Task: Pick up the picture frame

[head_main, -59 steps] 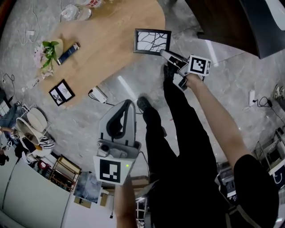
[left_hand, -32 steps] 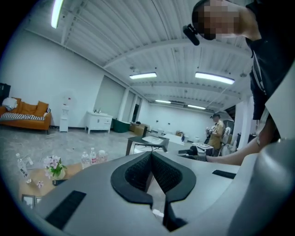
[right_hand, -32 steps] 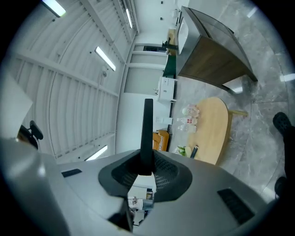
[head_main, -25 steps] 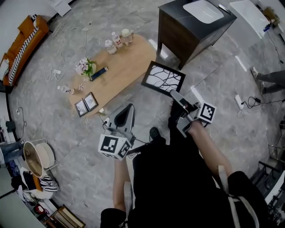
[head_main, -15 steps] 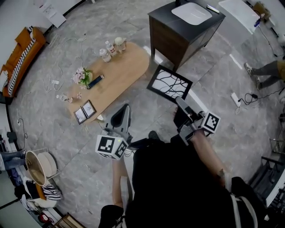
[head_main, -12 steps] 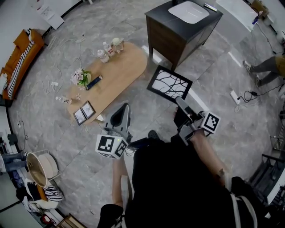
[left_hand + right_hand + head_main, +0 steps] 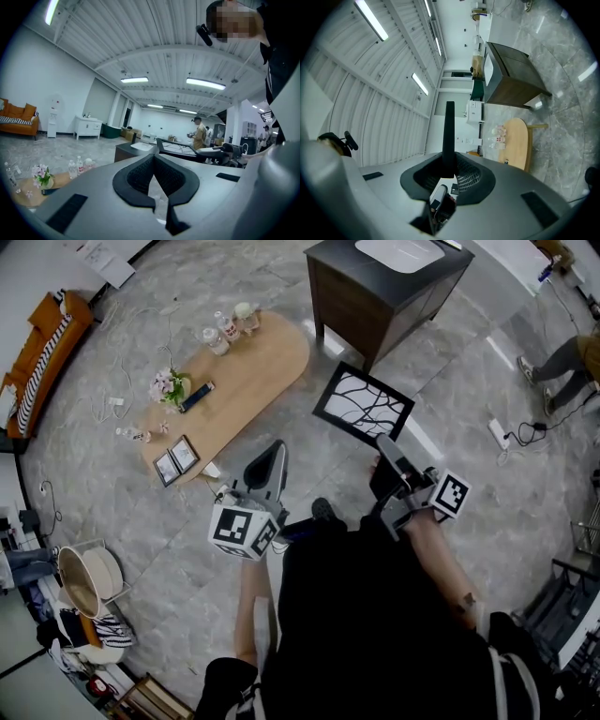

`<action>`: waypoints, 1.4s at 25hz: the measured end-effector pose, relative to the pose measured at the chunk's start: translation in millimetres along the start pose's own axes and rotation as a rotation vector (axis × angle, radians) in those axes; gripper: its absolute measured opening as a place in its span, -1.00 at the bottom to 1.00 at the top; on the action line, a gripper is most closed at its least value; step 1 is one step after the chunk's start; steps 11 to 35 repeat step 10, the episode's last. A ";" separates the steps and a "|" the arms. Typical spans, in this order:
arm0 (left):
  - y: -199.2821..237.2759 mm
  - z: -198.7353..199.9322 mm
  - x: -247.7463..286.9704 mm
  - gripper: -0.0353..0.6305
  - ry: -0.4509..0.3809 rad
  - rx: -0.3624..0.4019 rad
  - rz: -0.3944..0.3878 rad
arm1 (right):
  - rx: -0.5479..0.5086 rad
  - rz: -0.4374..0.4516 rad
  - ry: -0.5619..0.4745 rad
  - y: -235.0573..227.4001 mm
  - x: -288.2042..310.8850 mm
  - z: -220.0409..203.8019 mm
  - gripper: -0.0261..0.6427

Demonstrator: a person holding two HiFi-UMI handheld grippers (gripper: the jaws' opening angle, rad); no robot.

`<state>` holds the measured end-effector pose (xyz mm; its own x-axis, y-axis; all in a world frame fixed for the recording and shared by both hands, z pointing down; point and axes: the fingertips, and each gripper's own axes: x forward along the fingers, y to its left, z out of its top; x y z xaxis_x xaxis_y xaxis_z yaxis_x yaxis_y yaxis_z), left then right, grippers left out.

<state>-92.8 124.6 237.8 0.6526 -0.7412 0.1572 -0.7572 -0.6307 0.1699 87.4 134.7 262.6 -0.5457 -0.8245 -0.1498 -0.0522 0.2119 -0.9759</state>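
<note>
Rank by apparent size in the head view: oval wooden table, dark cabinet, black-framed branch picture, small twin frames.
Largest first:
oval wooden table
dark cabinet, cropped at the edge
black-framed branch picture, held nearer the camera, so its rank is unsure
small twin frames

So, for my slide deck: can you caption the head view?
Right gripper holds the black picture frame in the air beside the oval wooden table; left gripper empty.

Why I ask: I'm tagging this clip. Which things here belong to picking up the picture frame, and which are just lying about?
Job in hand:
- large picture frame
- right gripper, clamped on its edge

Lying about:
- wooden table
- two small frames
- flowers
- bottles
- dark cabinet
- sofa
- left gripper, shut, empty
</note>
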 end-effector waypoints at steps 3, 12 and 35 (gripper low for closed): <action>-1.3 -0.9 2.0 -0.86 0.002 -0.001 -0.005 | -0.007 -0.006 0.003 -1.1 -1.0 0.6 -0.71; 1.8 -4.6 3.2 -0.86 0.011 -0.007 -0.005 | -0.013 -0.006 0.011 -3.4 2.1 -0.9 -0.71; 1.8 -4.6 3.2 -0.86 0.011 -0.007 -0.005 | -0.013 -0.006 0.011 -3.4 2.1 -0.9 -0.71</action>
